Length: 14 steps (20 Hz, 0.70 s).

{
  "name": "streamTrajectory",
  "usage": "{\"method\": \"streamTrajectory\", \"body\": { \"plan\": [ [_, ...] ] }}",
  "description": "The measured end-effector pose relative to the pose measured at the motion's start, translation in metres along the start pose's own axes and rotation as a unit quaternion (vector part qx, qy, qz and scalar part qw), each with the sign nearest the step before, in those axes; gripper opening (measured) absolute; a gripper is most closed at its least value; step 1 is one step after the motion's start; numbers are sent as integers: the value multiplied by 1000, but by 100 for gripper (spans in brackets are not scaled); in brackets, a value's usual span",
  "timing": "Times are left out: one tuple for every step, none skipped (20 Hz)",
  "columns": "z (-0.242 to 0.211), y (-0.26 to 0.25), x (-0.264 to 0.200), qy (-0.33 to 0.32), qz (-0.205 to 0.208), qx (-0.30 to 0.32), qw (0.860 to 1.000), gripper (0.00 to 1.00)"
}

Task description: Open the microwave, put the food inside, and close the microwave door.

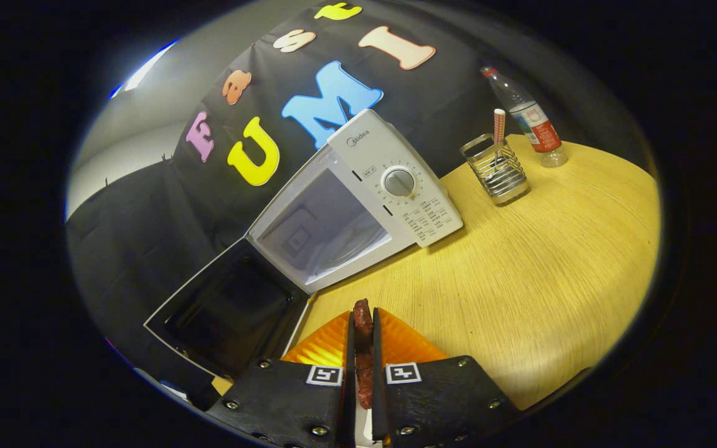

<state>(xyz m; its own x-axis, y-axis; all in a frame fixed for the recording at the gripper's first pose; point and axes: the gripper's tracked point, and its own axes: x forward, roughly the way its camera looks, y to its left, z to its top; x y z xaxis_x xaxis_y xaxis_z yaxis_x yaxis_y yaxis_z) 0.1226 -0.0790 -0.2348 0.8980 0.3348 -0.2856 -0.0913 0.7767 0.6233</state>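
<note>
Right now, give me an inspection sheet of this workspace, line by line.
Surface: wooden table, light grain.
Job's things: microwave with its door swung fully open, cavity showing; piece of food, dark red, clamped between the fingers.
Clutter: wire holder with a striped straw standing in it; plastic bottle upright beyond it, both apart from the microwave.
Grippers: gripper shut on the food, just short of the open cavity.
Cables: nothing seen.
Surroundings: black cloth wall behind the table.
</note>
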Motion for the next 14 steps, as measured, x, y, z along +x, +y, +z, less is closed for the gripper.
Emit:
{"method": "streamTrajectory", "body": {
  "plan": [
    [3,2,-1,-3,2,6,1000,11],
    [4,2,-3,-3,2,0,1000,11],
    [6,2,-4,-5,-3,1,1000,11],
    [7,6,-4,-4,2,10,1000,11],
    [11,13,-3,-6,8,20,1000,11],
    [16,22,-4,-12,12,20,1000,11],
    [22,32,-2,-16,19,14,1000,11],
    [26,45,-1,-19,27,13,999,11],
    [30,55,4,-21,33,12,999,11],
    [33,65,8,-21,37,8,999,11],
    [36,74,14,-26,39,5,999,11],
    [38,82,20,-27,41,2,999,11],
    [39,91,28,-27,45,2,999,11],
    [38,100,38,-27,49,2,998,11]
  ]
}}
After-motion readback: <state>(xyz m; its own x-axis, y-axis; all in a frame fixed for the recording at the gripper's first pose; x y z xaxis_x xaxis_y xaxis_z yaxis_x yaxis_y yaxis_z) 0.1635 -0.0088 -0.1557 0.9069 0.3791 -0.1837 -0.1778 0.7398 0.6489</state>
